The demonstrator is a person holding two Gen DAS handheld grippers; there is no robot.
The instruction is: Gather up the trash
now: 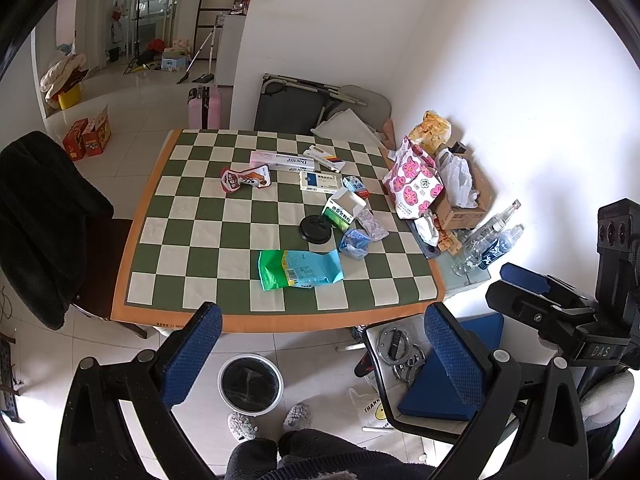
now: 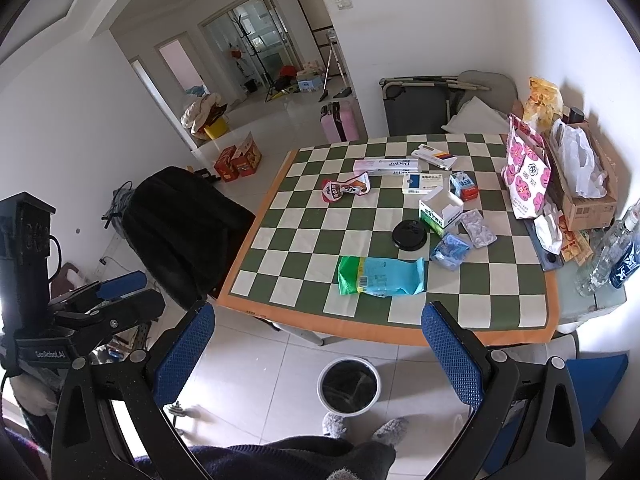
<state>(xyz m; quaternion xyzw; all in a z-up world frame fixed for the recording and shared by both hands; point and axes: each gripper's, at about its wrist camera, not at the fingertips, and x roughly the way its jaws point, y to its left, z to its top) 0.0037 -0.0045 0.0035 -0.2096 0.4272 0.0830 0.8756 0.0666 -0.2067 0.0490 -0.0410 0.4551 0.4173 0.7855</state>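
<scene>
Crumpled green-and-blue plastic wrapper [image 1: 300, 269] lying flat near the front edge of the green-and-cream checkered tablecloth [image 1: 192, 240], closest of the scattered litter. Round black plastic lid [image 1: 316, 229] just behind it. White-rimmed bin with black liner [image 1: 250, 385] on the floor below. Left gripper [image 1: 324, 344] and right gripper [image 2: 320, 344] both held back, jaws wide apart, empty. Best to start with the wrapper: pinch a raised crease, lift clear, drop straight down.
</scene>
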